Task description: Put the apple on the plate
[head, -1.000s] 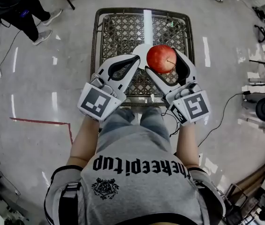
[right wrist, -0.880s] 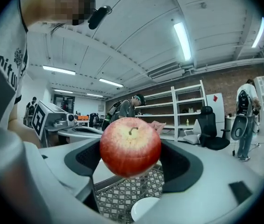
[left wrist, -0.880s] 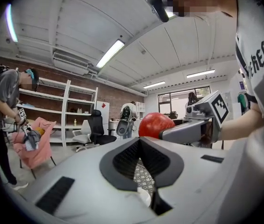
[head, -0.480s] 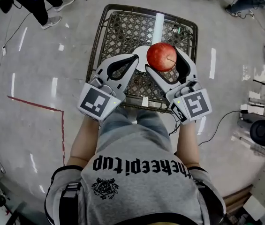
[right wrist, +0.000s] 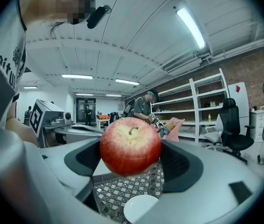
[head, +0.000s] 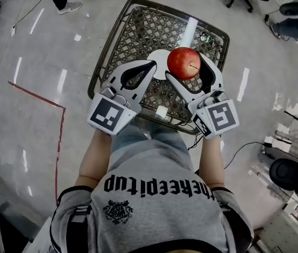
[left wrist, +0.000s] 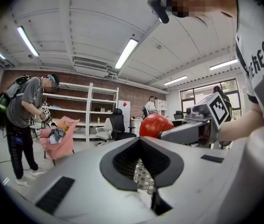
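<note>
The right tool [head: 184,66] is clamped on the apple [right wrist: 130,146], stem up, its jaws pressing the fruit from both sides, held in the air above the lattice-topped surface [head: 138,25]. The left tool [head: 154,65] hangs just beside it with its jaws together on nothing.

The chief risk, as I judge it, is a release from this height: the apple is round and smooth and the white plate [right wrist: 139,209] looks shallow, so a dropped apple could bounce or roll over the rim, across the lattice and off to the floor. A second risk is a poor line-up. The head view shows only a sliver of the plate between the two tools, so the person may misjudge where its middle lies. The left tool also sits over the plate and could get in the way of the descent.

The plate is the only container here; the part that the right gripper view shows is bare, and the rest is hidden
</note>
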Demonstrator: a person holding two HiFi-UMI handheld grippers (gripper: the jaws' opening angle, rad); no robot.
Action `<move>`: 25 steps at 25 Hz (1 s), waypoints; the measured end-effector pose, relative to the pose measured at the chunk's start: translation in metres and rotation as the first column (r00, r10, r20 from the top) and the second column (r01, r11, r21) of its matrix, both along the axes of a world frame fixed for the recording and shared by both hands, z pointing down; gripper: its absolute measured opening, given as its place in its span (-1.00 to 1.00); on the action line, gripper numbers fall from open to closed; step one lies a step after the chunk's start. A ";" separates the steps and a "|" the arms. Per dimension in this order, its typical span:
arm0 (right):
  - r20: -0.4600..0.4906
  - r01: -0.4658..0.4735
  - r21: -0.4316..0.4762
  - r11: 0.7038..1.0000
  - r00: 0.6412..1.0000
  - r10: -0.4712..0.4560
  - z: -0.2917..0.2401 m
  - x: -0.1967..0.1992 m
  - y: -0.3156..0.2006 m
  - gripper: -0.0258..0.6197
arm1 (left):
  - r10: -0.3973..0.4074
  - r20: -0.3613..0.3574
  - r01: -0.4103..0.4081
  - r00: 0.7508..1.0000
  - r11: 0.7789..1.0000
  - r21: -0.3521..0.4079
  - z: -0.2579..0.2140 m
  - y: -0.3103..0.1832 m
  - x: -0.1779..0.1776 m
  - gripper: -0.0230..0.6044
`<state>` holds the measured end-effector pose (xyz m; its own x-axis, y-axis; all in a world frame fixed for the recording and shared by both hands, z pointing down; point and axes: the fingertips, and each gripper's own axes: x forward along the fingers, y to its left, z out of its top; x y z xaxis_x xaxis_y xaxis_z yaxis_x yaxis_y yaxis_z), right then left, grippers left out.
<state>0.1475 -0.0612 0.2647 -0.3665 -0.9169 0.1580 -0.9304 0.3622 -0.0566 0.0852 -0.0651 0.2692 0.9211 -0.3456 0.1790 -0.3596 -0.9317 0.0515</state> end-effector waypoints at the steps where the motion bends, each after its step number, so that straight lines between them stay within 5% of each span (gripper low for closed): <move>1: 0.002 0.014 -0.002 1.000 1.000 -0.014 0.002 0.001 0.000 0.34 | -0.015 0.003 0.015 1.000 1.000 0.000 0.001 0.001 0.000 -0.86; 12: 0.021 0.136 -0.024 0.990 0.991 -0.136 0.018 0.016 0.000 0.33 | -0.153 0.034 0.153 0.988 0.988 -0.010 0.009 0.015 0.010 -0.86; 25: 0.026 0.200 -0.095 0.975 0.980 -0.198 0.068 0.023 -0.018 0.33 | -0.222 0.071 0.224 0.972 0.974 -0.020 0.028 0.011 0.019 -0.86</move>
